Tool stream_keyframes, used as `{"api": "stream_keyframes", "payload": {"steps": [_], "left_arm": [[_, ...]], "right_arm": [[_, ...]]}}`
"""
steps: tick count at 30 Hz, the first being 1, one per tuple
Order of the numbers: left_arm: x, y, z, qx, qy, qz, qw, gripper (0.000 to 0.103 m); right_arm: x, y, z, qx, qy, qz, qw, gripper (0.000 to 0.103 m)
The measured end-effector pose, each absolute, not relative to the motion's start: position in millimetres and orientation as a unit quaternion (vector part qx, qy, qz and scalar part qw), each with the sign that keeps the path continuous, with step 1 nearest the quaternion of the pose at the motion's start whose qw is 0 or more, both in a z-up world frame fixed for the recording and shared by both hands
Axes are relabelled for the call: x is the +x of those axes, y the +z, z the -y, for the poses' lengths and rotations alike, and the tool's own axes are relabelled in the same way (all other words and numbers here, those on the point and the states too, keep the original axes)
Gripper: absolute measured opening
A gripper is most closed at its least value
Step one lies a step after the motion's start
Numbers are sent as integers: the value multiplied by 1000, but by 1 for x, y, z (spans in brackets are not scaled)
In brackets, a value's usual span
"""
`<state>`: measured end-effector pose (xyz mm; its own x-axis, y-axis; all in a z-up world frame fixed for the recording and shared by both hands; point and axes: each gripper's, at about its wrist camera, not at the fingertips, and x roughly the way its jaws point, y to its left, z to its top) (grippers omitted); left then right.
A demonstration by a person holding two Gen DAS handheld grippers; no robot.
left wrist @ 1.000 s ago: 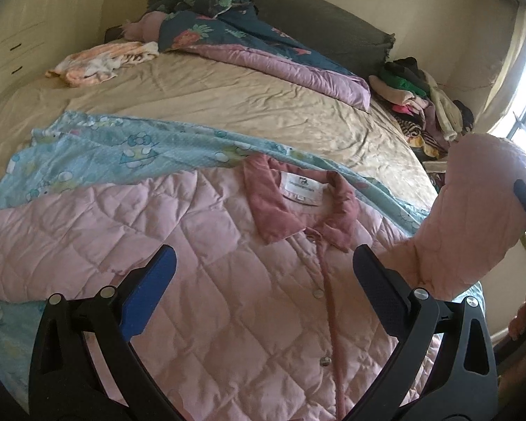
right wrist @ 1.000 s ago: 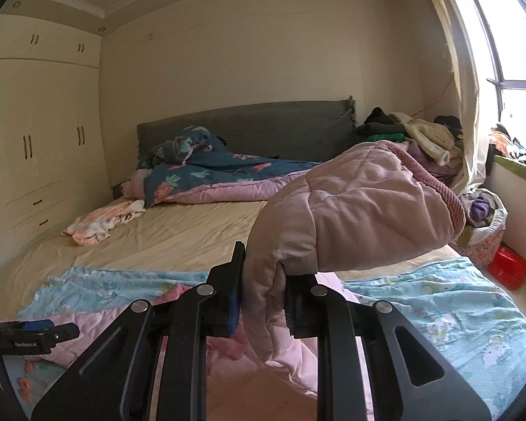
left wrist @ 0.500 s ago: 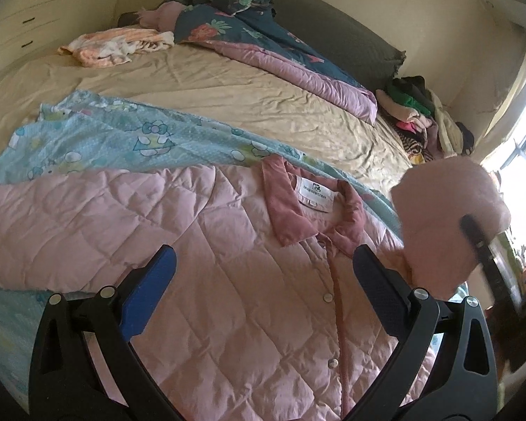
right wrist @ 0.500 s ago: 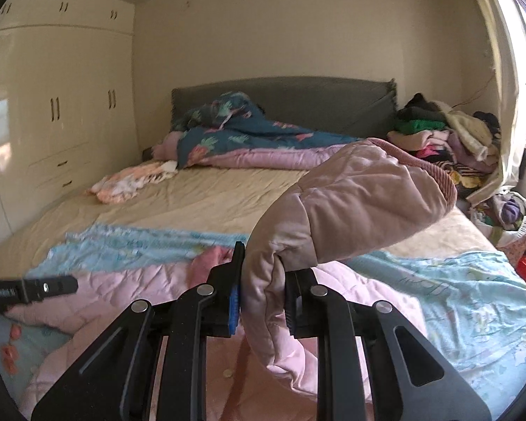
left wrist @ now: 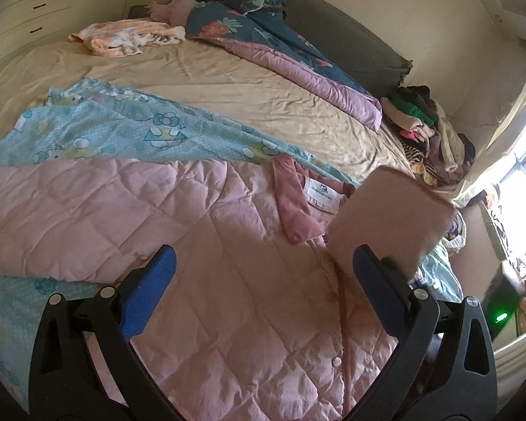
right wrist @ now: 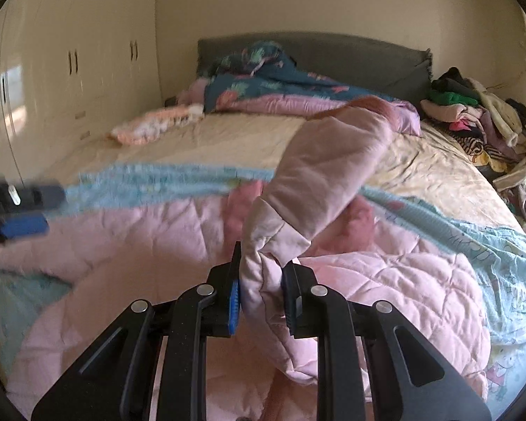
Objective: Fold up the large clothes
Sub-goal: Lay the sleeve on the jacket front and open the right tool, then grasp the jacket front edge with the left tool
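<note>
A pink quilted jacket (left wrist: 207, 252) lies spread face up on the bed, darker pink collar (left wrist: 291, 203) and white label toward the headboard, snaps down the front. My left gripper (left wrist: 263, 280) hovers open above its chest with nothing between the blue pads. My right gripper (right wrist: 261, 293) is shut on the jacket's sleeve (right wrist: 319, 175), which stands up in front of it over the jacket body (right wrist: 385, 280). From the left wrist that lifted sleeve (left wrist: 389, 221) shows at the right. The left gripper's fingertips (right wrist: 28, 226) show blurred at the far left of the right wrist view.
A light blue cartoon-print sheet (left wrist: 122, 129) lies under the jacket on the tan bed (left wrist: 245, 80). A dark floral duvet (left wrist: 263, 31) lies by the grey headboard, a peach garment (left wrist: 122, 37) at the far left, a pile of clothes (left wrist: 427, 133) at the bed's right side. Wardrobes (right wrist: 70, 63) line the left wall.
My right gripper has carried the sleeve down and inward over the jacket's front. The left gripper has drifted a little and rolled, still open above the jacket.
</note>
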<state>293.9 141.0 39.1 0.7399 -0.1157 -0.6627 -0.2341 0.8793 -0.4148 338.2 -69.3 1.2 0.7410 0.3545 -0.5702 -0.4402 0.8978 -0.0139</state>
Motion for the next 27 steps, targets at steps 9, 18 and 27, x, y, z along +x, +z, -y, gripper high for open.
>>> {"api": "stream_keyframes", "payload": {"steps": [9,18,27], "left_arm": [[289,37,-140,-246,35,-353,902,95],[287,14,-146,-300,12,-363,882,95],[303,-41,-144,-360,-13,-419,833,95]], "right_arm": [[322,-40,26,-143,231,-329,904,26],[312,-55,12,-154,250,-368,882,76],[293,-33,77,-68,235,-378,893,80]]}}
